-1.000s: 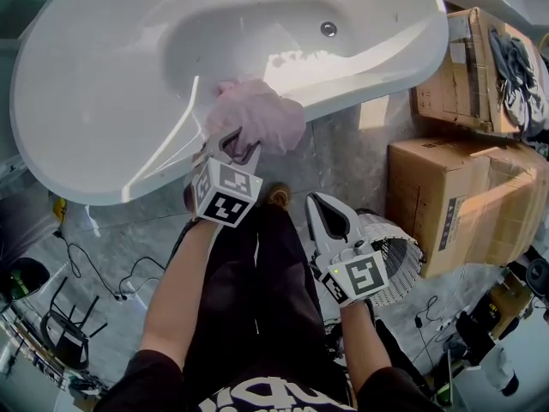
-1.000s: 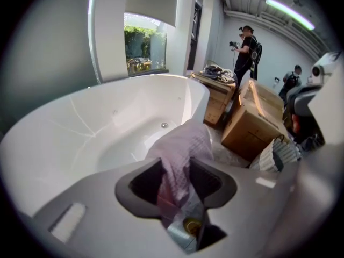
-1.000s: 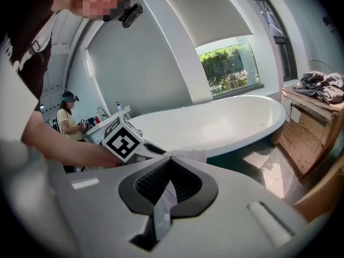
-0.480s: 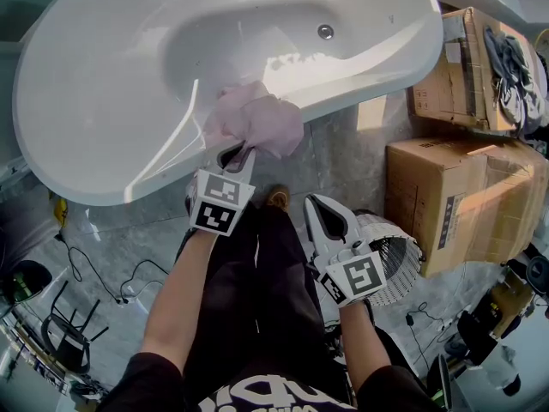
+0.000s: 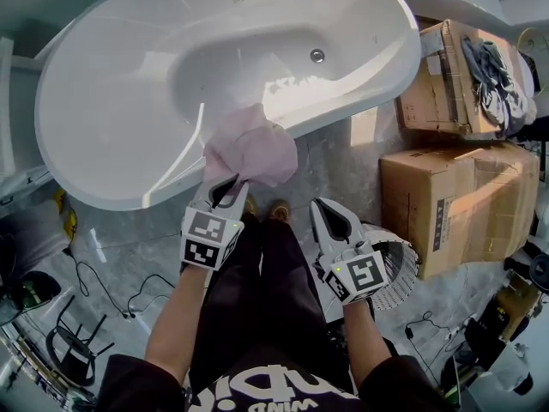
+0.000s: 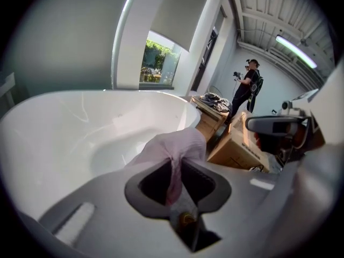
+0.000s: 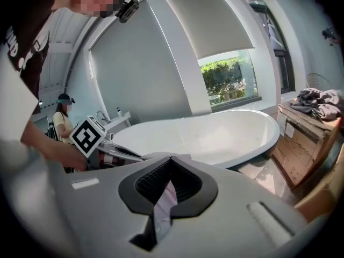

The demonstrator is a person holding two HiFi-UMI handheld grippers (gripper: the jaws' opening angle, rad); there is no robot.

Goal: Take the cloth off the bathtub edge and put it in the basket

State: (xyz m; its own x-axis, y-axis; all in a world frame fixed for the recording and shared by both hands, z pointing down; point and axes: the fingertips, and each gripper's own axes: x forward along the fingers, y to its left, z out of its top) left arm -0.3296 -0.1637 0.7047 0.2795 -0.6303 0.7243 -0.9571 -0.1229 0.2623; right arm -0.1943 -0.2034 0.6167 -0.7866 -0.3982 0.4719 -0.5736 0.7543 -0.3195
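Observation:
The pink cloth (image 5: 254, 148) hangs bunched from my left gripper (image 5: 232, 184), just above the near rim of the white bathtub (image 5: 103, 144). The left jaws have just been closing and are now shut on a fold of the cloth (image 6: 180, 144), which runs down between the pads of the left gripper (image 6: 173, 165). My right gripper (image 5: 327, 206) is shut and holds nothing, lower right of the cloth and over the floor. The white wire basket (image 5: 400, 269) stands just right of it, partly hidden by the right hand. In the right gripper view the right gripper (image 7: 171, 159) points at the tub.
Two cardboard boxes (image 5: 455, 204) stand right of the tub, the far one (image 5: 442, 80) with dark clothes (image 5: 495, 69) on top. Cables (image 5: 111, 292) and a dark chair (image 5: 69, 350) lie on the floor at lower left. A person (image 6: 247, 90) stands far off beyond the boxes.
The left jaws closed on the cloth and lifted it off the tub rim, back toward the person. The right gripper rose a little.

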